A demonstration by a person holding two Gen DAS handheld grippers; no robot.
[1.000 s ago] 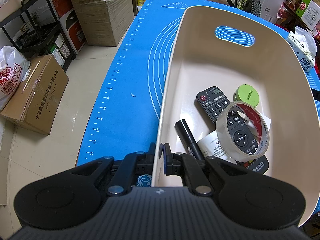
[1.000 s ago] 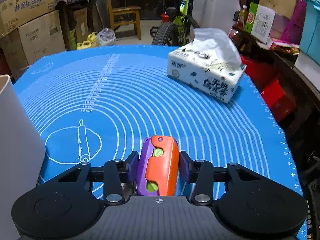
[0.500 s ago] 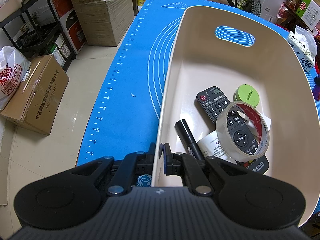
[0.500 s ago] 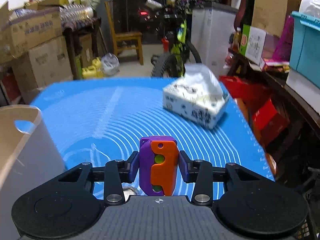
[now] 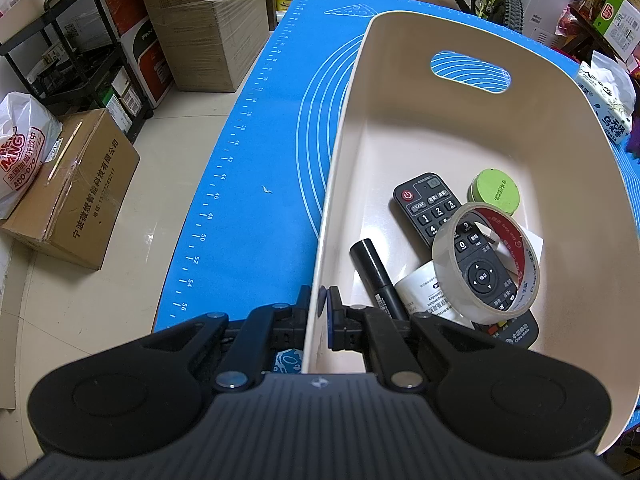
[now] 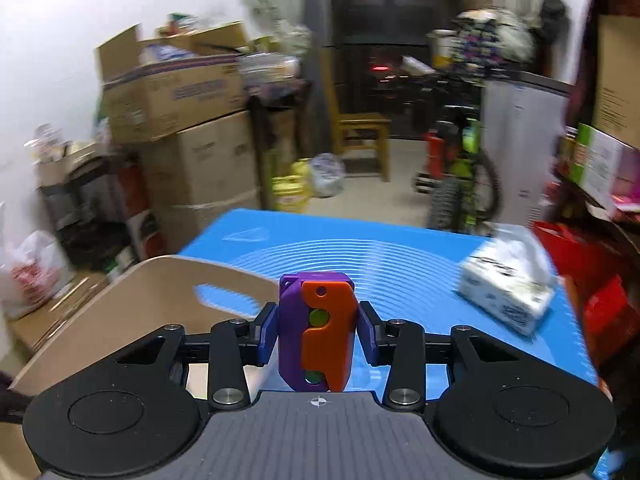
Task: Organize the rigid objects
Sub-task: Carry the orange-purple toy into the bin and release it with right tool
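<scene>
The right gripper (image 6: 318,330) holds a purple-and-orange toy (image 6: 318,332), its jaws pinching the toy's two sides. The toy's long axis points forward along the fingers, above the blue mat (image 6: 400,256) and just right of the beige bin (image 6: 132,300). The left gripper (image 5: 318,312) has its jaws pressed on the bin's near wall (image 5: 340,200). Inside lie a remote (image 5: 432,204), marker (image 5: 378,278), tape roll (image 5: 486,260) and green tin (image 5: 496,192).

Matt plastic bin (image 5: 460,128), glossy clear tape roll (image 5: 486,264), smooth blue mat (image 5: 260,152)
</scene>
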